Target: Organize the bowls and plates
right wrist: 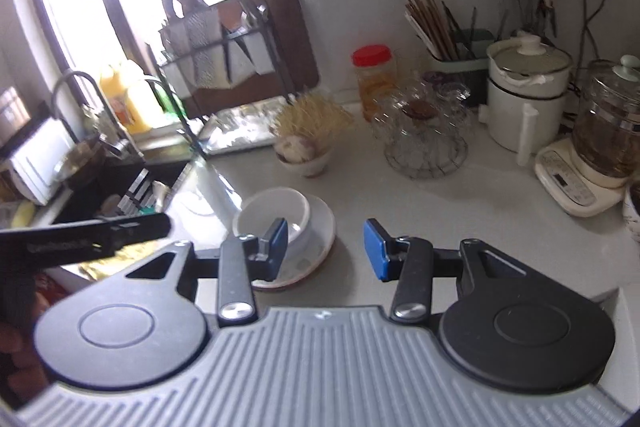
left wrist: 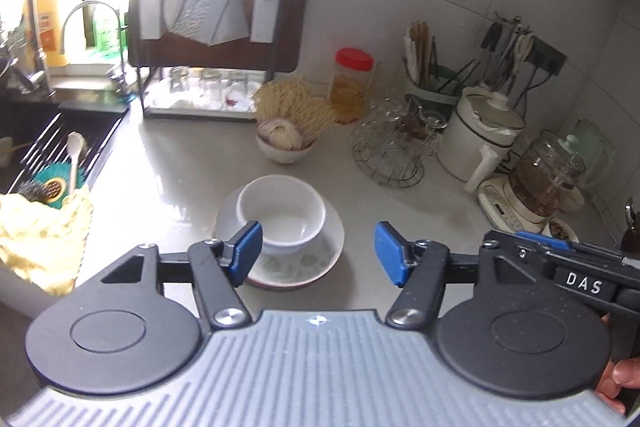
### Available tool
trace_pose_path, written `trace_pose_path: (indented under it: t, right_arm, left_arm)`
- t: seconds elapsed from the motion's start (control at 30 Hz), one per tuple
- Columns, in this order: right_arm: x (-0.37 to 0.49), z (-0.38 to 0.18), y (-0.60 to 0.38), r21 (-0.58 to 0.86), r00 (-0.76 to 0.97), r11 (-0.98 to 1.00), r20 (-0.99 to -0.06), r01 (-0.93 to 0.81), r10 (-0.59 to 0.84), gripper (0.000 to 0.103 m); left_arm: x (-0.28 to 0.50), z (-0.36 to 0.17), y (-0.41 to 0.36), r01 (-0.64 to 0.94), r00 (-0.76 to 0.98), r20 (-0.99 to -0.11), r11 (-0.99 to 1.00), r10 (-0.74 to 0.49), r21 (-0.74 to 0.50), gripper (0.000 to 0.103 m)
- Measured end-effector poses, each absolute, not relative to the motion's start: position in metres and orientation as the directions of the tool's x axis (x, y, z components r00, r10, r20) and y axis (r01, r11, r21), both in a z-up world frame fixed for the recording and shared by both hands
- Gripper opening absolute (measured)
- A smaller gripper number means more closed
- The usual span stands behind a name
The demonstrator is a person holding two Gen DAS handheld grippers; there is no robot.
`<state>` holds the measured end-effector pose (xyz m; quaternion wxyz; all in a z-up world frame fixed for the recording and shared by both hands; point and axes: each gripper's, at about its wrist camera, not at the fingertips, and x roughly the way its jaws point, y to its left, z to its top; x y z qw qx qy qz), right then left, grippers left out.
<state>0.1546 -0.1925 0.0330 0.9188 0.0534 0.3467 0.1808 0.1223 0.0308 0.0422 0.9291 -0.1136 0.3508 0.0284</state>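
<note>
A white bowl (left wrist: 281, 211) stands on a white plate (left wrist: 316, 263) with a faint leaf pattern on the grey counter. In the left wrist view my left gripper (left wrist: 318, 253) is open and empty, just in front of the bowl and plate. The right wrist view shows the same bowl (right wrist: 276, 215) on the plate (right wrist: 316, 231). My right gripper (right wrist: 326, 247) is open and empty, with its left finger over the plate's near side. The right gripper's body also shows at the right edge of the left wrist view (left wrist: 560, 259).
A small bowl of garlic with a straw brush (left wrist: 286, 135) stands behind the plate. A dish rack (left wrist: 204, 39) with glasses, a red-lidded jar (left wrist: 352, 79), a wire basket of glasses (left wrist: 394, 143), a white pot (left wrist: 480, 135) and a kettle (left wrist: 548, 179) line the back. The sink (left wrist: 48, 147) is on the left.
</note>
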Motion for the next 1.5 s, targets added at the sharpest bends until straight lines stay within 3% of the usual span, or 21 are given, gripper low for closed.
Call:
trace_pose_path:
  t: [0.27, 0.47, 0.67, 0.77, 1.5]
  right_arm:
    - [0.145, 0.024, -0.184, 0.241, 0.637, 0.908, -0.651, -0.343, 0.413, 0.046]
    - [0.139, 0.02, -0.185, 0.233, 0.637, 0.914, -0.659, -0.333, 0.4, 0.077]
    - [0.139, 0.024, -0.184, 0.201, 0.661, 0.919, -0.644, -0.339, 0.385, 0.081]
    - [0.14, 0.025, -0.185, 0.191, 0.674, 0.925, -0.639, -0.329, 0.371, 0.098]
    - [0.136, 0.025, -0.181, 0.191, 0.687, 0.927, -0.627, -0.322, 0.367, 0.1]
  left_arm:
    - [0.103, 0.032, 0.035, -0.191, 0.715, -0.699, 0.965, 0.013, -0.177, 0.084]
    - [0.092, 0.026, 0.036, -0.222, 0.688, -0.724, 0.962, 0.039, -0.159, 0.094]
    - [0.089, 0.028, 0.034, -0.232, 0.688, -0.722, 0.965, 0.073, -0.123, 0.099]
    - [0.089, 0.028, 0.035, -0.235, 0.682, -0.728, 0.963, 0.068, -0.13, 0.099]
    - [0.094, 0.023, 0.041, -0.217, 0.651, -0.757, 0.97, 0.06, -0.109, 0.1]
